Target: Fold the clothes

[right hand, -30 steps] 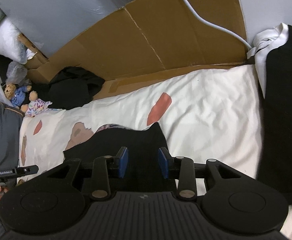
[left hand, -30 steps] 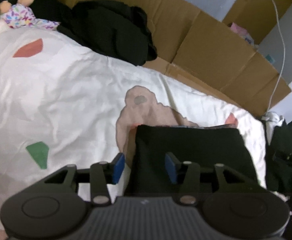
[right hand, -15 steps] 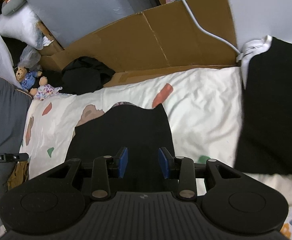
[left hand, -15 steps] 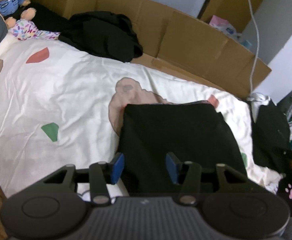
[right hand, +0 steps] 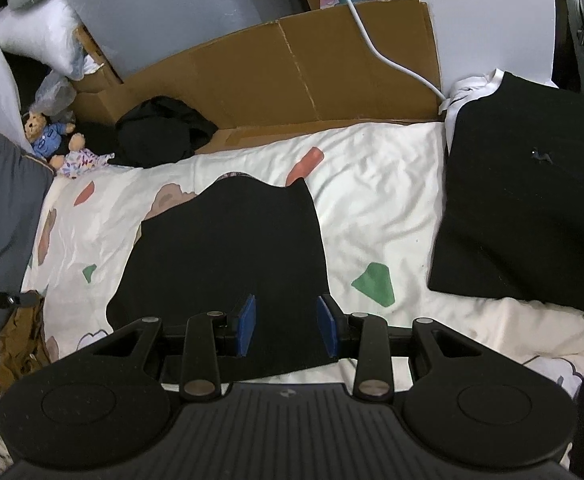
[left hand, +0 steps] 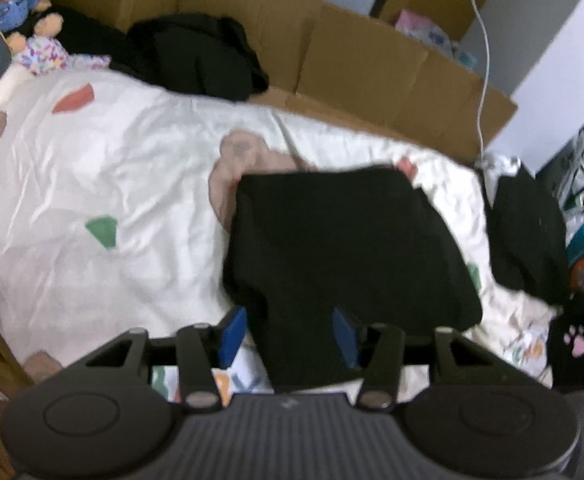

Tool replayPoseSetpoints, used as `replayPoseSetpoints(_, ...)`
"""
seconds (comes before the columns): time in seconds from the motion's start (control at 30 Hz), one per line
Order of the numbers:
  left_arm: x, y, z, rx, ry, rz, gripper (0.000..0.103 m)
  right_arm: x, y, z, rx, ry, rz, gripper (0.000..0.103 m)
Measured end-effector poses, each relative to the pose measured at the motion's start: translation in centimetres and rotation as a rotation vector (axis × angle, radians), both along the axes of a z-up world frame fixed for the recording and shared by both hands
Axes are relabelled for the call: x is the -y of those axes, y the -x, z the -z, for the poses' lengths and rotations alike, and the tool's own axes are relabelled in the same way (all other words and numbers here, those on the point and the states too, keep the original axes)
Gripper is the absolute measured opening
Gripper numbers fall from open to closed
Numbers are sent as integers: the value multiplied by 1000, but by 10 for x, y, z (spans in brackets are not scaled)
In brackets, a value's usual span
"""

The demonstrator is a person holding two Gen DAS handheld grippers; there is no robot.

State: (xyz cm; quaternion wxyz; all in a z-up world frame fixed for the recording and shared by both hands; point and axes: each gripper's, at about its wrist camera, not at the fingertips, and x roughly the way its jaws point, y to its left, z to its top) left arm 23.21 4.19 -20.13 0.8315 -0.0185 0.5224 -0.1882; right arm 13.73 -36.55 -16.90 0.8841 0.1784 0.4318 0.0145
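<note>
Cloth first: the black garment (right hand: 228, 264) lies folded on the white bedsheet (right hand: 375, 196), and since a second ago it fills far less of both views, so you have drawn both tools back and up from it. Your left gripper (left hand: 290, 332) and right gripper (right hand: 286, 326) hang released above its near edge, jaws apart with nothing pinched between them. I judge this fold finished. To the right of the garment, well apart, sits a folded black stack (right hand: 527, 220); beyond its far edge, against the cardboard (right hand: 292, 76), a crumpled black heap (right hand: 160, 132) waits, likely your next piece.
</note>
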Motion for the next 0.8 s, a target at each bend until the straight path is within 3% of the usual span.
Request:
replayPoseSetpoints(0.27,2,23,43,-62,4,50,52,-11,4,24,-34,-3,13,39)
replayPoseSetpoints(0.43,-4,23,65,-128,26,2,52,-16,0,42,-68,7,-2,38)
replayPoseSetpoints(0.8,8,22,117,-190,-57,76,52,-12,-17,84,-162,52,-3,39)
